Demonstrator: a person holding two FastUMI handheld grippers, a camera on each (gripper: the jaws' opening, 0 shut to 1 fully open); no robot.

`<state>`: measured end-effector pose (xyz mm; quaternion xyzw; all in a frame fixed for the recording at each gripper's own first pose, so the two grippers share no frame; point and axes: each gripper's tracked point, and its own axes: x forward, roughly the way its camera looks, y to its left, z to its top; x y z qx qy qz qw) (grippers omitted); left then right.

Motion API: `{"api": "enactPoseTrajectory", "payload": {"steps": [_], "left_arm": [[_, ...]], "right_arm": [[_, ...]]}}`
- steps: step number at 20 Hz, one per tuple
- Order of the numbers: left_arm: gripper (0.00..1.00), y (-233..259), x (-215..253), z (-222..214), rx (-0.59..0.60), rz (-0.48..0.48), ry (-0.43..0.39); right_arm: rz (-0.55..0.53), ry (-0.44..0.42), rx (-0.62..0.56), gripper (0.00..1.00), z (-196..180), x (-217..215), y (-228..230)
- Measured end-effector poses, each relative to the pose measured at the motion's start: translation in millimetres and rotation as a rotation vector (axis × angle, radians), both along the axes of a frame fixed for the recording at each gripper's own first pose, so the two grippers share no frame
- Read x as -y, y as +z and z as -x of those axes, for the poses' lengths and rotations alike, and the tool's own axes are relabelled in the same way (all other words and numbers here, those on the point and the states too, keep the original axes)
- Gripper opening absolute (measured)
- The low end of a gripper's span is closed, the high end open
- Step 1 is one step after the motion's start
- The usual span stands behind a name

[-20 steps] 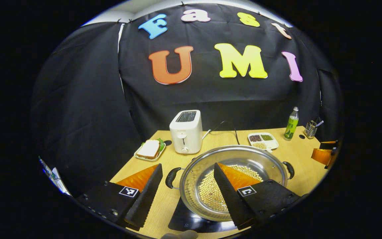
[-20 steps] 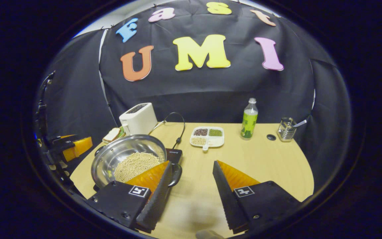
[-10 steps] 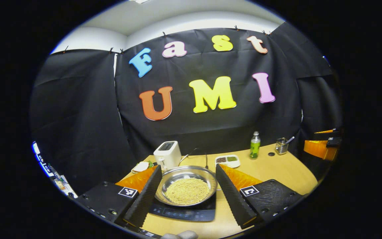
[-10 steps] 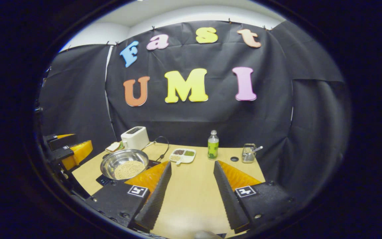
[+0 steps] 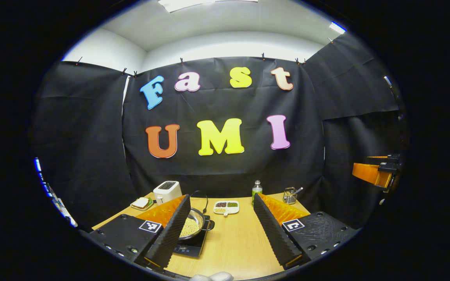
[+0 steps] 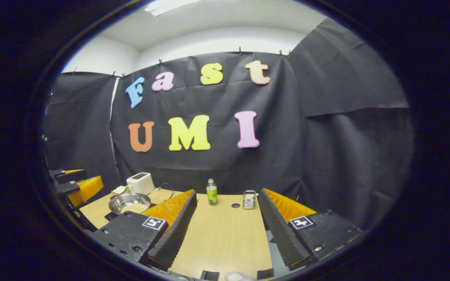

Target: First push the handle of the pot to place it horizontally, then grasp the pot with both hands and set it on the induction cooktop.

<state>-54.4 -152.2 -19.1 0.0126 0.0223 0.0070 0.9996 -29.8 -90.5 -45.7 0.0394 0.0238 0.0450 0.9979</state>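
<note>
The steel pot (image 5: pixel 194 227), with pale beans inside, sits on the black induction cooktop (image 5: pixel 188 248) at the table's left. One black handle (image 5: pixel 208 225) points right. My left gripper (image 5: pixel 221 197) is open and holds nothing, well back from the pot; its left finger hides part of the pot. In the right gripper view the pot (image 6: pixel 129 201) lies far off at the left on the cooktop (image 6: pixel 111 216). My right gripper (image 6: pixel 227 192) is open and holds nothing, above the table's near edge. The left gripper (image 6: pixel 79 185) hangs at the left edge there, and the right gripper (image 5: pixel 373 174) hangs at the far right in the left gripper view.
On the wooden table (image 5: pixel 234 242) stand a white toaster (image 5: pixel 166 191), a sandwich plate (image 5: pixel 142 203), a divided dish (image 5: pixel 227 207), a green bottle (image 5: pixel 256 189) and a utensil holder (image 5: pixel 289 196). The bottle (image 6: pixel 211 192) and holder (image 6: pixel 249 199) stand at the back.
Both grippers have drawn back and up from the pot, which now looks small and far. The pot stays on the cooktop. Both stayed open.
</note>
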Motion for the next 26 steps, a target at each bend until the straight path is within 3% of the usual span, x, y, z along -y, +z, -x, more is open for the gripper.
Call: {"api": "enactPoseTrajectory", "payload": {"steps": [1, 10, 11, 13, 16, 17, 20, 26], "left_arm": [[0.96, 3.9, 5.8, 6.4, 0.008, 0.002, -0.008], [0.96, 36.9, 17.9, 41.1, 0.048, 0.008, -0.039], [0.96, 35.8, 16.9, 41.9, 0.047, 0.01, -0.04], [0.96, 36.3, 16.5, 44.4, 0.048, 0.02, -0.038], [0.96, 36.9, 15.7, 48.7, 0.052, 0.025, -0.028], [0.96, 38.4, 14.6, 49.8, 0.055, 0.025, -0.025], [0.96, 38.0, 12.5, 53.0, 0.061, 0.029, -0.022], [0.96, 39.9, 8.6, 56.3, 0.059, 0.035, -0.029]], "right_arm": [[0.004, -0.007, 0.006, 0.96, 7.3, 6.1, 1.0], [-0.023, -0.051, 0.028, 0.96, 44.3, 37.1, 8.4], [-0.027, -0.053, 0.031, 1.0, 45.9, 37.3, 9.6], [-0.043, -0.039, 0.023, 0.96, 47.1, 33.1, 8.7], [-0.05, -0.027, 0.017, 1.0, 48.5, 30.0, 9.1], [-0.046, -0.024, 0.019, 0.96, 48.3, 29.4, 9.9], [-0.041, -0.018, 0.02, 1.0, 49.9, 27.8, 9.4], [-0.048, -0.017, 0.021, 0.96, 55.3, 23.2, 11.7]]}}
